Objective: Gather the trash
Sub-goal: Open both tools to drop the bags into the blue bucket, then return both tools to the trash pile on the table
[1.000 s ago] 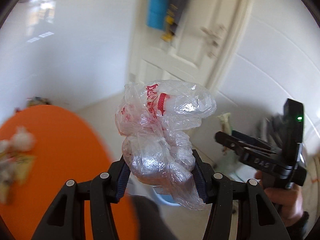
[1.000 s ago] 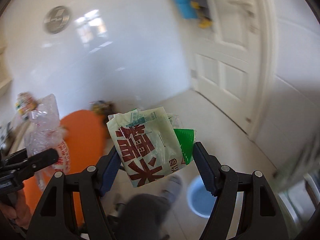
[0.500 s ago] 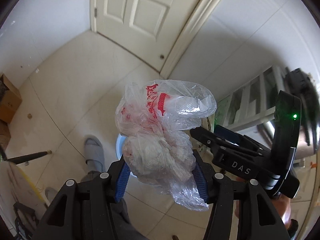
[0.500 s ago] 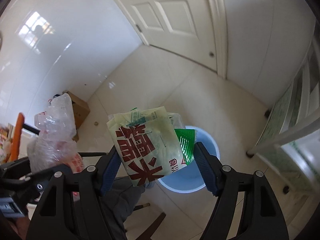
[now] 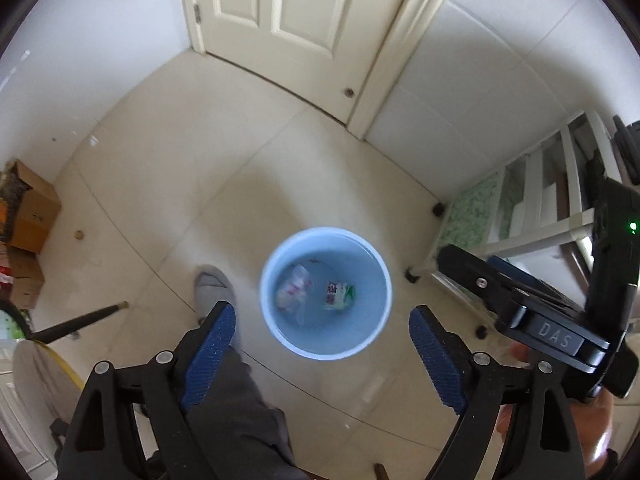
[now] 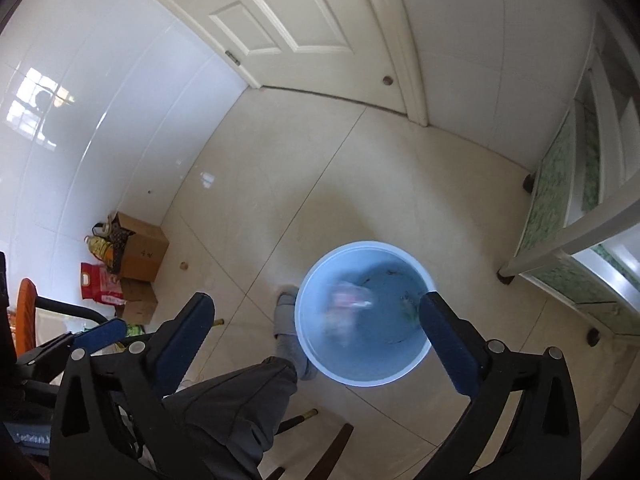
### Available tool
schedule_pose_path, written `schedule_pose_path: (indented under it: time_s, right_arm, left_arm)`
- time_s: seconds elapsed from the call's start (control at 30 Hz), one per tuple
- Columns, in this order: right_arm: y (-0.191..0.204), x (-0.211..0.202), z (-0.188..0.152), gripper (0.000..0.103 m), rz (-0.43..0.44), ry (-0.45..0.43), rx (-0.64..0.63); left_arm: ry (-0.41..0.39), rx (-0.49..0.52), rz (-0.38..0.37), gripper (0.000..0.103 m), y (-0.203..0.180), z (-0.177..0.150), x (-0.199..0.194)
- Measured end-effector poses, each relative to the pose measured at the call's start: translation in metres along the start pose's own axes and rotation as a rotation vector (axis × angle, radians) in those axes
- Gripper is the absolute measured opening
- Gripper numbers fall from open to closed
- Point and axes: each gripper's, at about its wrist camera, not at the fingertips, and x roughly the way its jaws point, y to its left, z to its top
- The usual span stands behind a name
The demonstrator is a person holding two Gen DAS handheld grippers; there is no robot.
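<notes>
Now both black two-finger grippers point down at the round pale-blue plastic bin [image 5: 325, 294] standing on the cream floor tiles [image 5: 168, 168]. The left gripper [image 5: 322, 326] has just been opening its jaws; they stand wide, the blue ribbed pads [image 5: 208, 354] apart on either side of the bin, with nothing between them. The right gripper [image 6: 316, 316] has likewise just been opening and is spread wide with nothing in its jaws; one of its fingertips [image 6: 430, 308] overlaps the bin's rim [image 6: 360, 382] in the right wrist view.

Inside the bin lie the two pieces of trash. The crumpled clear plastic bag with red print [image 5: 294, 290] is on the side of the bin nearer the grey slipper [image 5: 212, 290], and looks blurred in the right wrist view. The pale-green packet with red characters [image 5: 338, 294] lies beside it on the bin's bottom, on the side away from the slipper. Whether the two touch I cannot tell.

A person's leg in grey trousers [image 6: 236, 404] ends in that slipper, just beside the bin. Beyond the bin stands a white panelled door [image 5: 280, 4]. Well apart from the bin, against the white wall, sit brown cardboard boxes [image 6: 140, 252]. On the other side of the bin is a white rack with green patterned panels [image 6: 568, 208].
</notes>
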Motion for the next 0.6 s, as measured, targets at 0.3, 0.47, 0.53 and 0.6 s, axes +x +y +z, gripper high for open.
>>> schedule_pose_path:
  time_s: [0.3,0.47,0.53,0.6]
  right_arm:
    - [0.026,-0.053,-0.014,0.103,0.017,-0.078,-0.024]
    - [0.062,-0.092,-0.026,0.103,0.041,-0.133,-0.073]
    - [0.084,-0.110,-0.031,0.103,0.056,-0.162,-0.120]
    - [0.107,-0.129,-0.036,0.103,0.070,-0.192,-0.160]
  left_arm:
    - [-0.197,-0.004,0.068,0.089,-0.010,-0.059,-0.110]
    - [-0.309,-0.052,0.079,0.093,0.001,-0.114,-0.184]
    - [-0.354,-0.073,0.101,0.094,0.011,-0.138,-0.211]
    - [-0.402,-0.098,0.129,0.094,0.024,-0.166,-0.242]
